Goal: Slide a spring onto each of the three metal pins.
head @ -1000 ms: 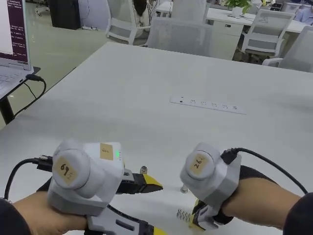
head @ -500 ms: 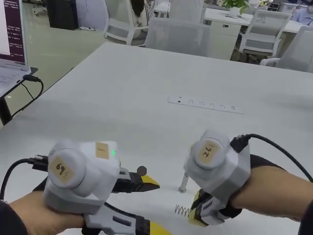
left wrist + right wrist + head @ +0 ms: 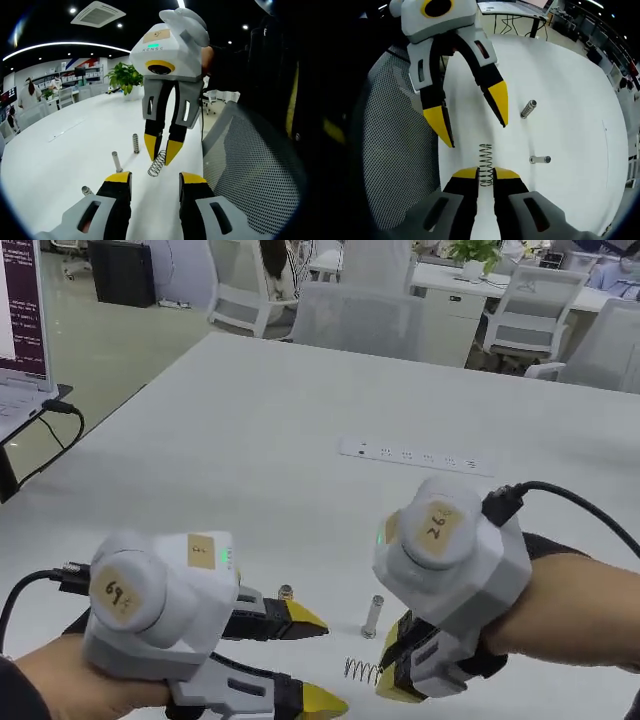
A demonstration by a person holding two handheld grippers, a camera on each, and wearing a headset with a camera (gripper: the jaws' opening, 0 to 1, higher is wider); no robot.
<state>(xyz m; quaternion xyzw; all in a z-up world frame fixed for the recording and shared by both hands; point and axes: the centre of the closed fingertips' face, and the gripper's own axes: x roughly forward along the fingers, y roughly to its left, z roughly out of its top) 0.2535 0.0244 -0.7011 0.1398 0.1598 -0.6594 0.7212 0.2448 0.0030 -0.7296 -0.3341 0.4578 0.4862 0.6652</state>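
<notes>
A loose coil spring [image 3: 360,670] lies low over the white table [image 3: 300,440] with one end between the jaws of my right gripper [image 3: 388,665], which is shut on it. In the right gripper view the spring [image 3: 485,161] sticks out ahead of my right gripper [image 3: 486,174]. Facing it, my left gripper [image 3: 318,662] is open with nothing in it, a short way from the spring's free end. Two upright metal pins [image 3: 372,616] [image 3: 286,593] stand just beyond the grippers. In the left gripper view the farthest pin [image 3: 135,143] looks ribbed, while a nearer pin [image 3: 116,161] is bare.
A white power strip [image 3: 415,455] lies further back on the table. An open laptop [image 3: 20,330] with a cable sits on a side desk at the far left. Office chairs [image 3: 355,310] line the table's far edge. A mesh chair back [image 3: 250,165] is close behind the near edge.
My right gripper has risen a little and drawn slightly right, keeping hold of the spring. The pin beside it now shows in full. The left gripper has barely moved.
</notes>
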